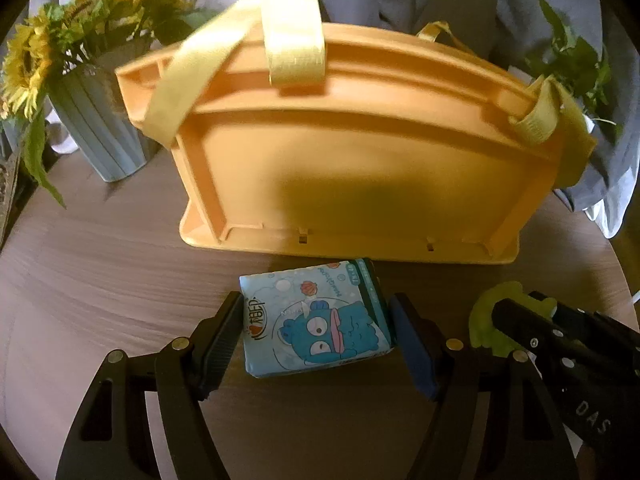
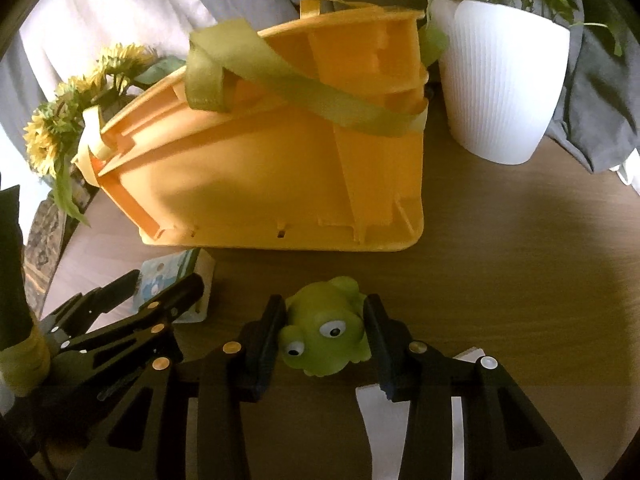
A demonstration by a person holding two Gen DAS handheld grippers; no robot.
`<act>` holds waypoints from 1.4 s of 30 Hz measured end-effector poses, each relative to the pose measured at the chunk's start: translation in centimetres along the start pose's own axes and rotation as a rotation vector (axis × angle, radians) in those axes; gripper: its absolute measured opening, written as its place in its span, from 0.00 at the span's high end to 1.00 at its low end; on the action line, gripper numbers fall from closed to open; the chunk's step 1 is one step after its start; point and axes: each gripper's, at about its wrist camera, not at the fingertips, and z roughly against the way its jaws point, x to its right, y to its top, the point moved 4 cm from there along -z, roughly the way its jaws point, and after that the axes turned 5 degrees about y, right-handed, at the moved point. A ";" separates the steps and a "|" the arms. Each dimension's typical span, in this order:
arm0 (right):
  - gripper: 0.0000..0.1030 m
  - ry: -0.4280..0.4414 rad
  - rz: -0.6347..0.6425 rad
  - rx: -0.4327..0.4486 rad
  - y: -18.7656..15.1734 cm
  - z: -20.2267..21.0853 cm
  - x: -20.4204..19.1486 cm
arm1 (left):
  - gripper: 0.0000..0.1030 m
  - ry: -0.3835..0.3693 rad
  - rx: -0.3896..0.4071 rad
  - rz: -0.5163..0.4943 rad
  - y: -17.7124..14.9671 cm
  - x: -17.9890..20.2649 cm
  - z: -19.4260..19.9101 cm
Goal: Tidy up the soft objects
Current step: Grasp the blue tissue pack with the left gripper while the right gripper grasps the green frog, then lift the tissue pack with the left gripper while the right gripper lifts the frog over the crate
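Two grippers sit side by side on my round wooden table [image 2: 500, 240]. Ahead of both stands the orange basket [image 1: 360, 168], its yellow straps [image 1: 294, 36] draped over the top. My left gripper [image 1: 316, 334] has its jaws closed against the sides of the blue tissue pack [image 1: 316, 320], just short of the basket. Beside it, my right gripper [image 2: 325, 330] pinches the green frog toy [image 2: 326, 326] between its pads.

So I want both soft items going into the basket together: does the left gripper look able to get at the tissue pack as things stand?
Probably yes. The left gripper already brackets the tissue pack, fingers at both sides, nothing between. The right gripper is busy around the frog toy alongside.
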 end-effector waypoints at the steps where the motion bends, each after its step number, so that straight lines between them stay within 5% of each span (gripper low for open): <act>1: 0.60 -0.001 0.000 0.006 0.1 0.3 0.0 | 0.30 0.000 0.005 -0.001 0.0 0.0 0.3; 25: 0.60 -0.016 0.055 0.183 2.6 7.5 -3.4 | 0.30 0.008 0.215 -0.003 3.2 -1.3 9.8; 42: 0.60 -0.022 0.098 0.389 6.1 13.7 -6.2 | 0.30 -0.037 0.402 -0.012 7.1 -2.2 16.3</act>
